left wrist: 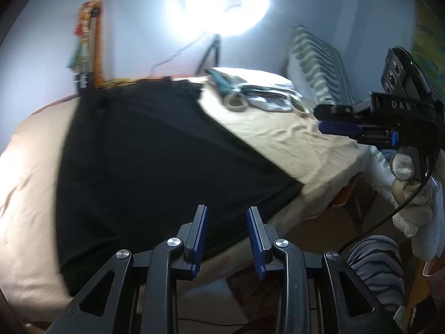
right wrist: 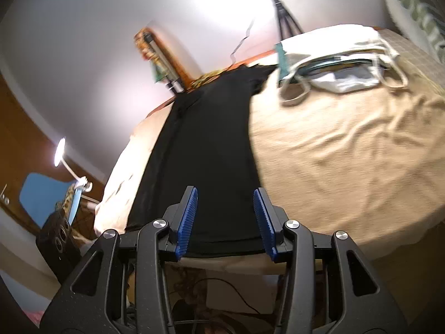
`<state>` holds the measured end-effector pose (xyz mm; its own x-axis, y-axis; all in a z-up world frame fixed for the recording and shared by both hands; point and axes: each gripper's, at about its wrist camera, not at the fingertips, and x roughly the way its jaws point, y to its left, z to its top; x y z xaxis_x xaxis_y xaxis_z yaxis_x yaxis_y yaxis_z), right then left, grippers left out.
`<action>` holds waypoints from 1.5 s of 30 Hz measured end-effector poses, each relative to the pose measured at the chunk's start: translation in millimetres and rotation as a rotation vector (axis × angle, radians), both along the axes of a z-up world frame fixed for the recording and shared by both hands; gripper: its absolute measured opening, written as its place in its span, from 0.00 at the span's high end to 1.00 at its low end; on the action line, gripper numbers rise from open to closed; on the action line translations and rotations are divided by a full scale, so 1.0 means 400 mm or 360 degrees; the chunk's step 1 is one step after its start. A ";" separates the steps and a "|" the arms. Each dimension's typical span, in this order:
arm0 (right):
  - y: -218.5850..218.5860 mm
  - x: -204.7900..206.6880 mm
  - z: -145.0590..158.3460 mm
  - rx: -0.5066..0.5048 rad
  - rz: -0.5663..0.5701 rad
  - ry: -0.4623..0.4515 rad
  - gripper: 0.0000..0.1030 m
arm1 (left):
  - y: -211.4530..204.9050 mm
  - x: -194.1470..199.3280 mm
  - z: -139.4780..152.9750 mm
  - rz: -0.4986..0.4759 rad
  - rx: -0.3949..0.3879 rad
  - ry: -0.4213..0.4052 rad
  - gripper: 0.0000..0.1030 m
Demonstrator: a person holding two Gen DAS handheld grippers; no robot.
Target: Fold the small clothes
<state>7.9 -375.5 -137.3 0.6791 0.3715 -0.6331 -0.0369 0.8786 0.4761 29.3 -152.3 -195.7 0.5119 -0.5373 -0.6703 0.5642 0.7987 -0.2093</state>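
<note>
A black garment [left wrist: 155,153] lies spread flat on a tan cloth-covered table [left wrist: 306,142], its hem toward me. My left gripper [left wrist: 227,222] is open and empty, just above the hem near the table's front edge. In the right wrist view the same black garment [right wrist: 205,153] runs away from me. My right gripper [right wrist: 225,208] is open and empty over the hem's near edge. The right gripper also shows in the left wrist view [left wrist: 342,122], held by a gloved hand at the right.
A white tote bag with folded items [right wrist: 342,66] and a roll of tape [left wrist: 235,103] lie at the table's far end. A ring light on a tripod [left wrist: 222,2] stands behind. A striped pillow [left wrist: 319,64] leans at the far right. Cables lie below the table edge.
</note>
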 end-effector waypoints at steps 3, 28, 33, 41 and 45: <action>-0.076 -0.003 -0.001 -0.0001 -0.0060 0.0007 0.57 | -0.087 0.003 -0.013 -0.0054 0.0004 0.0013 0.72; -0.214 0.303 -0.064 0.0147 0.0033 0.0087 0.57 | -0.304 0.105 -0.096 -0.0035 0.0062 0.0082 0.96; -0.133 0.476 -0.100 0.0253 0.0152 0.0169 0.57 | -0.219 0.125 -0.057 0.0056 -0.0103 0.0140 0.97; -0.089 0.731 -0.188 0.0345 -0.0003 0.0330 0.57 | -0.141 0.145 -0.045 0.0108 -0.0235 0.0204 0.97; -0.075 0.817 -0.223 0.0343 -0.0086 0.0384 0.57 | -0.116 0.153 -0.054 0.0115 -0.0297 0.0250 0.97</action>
<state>334.8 -405.4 -226.4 0.5413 0.4819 -0.6890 0.1434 0.7545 0.6405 90.4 -198.8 -217.3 0.4510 -0.6248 -0.6374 0.4557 0.7752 -0.4374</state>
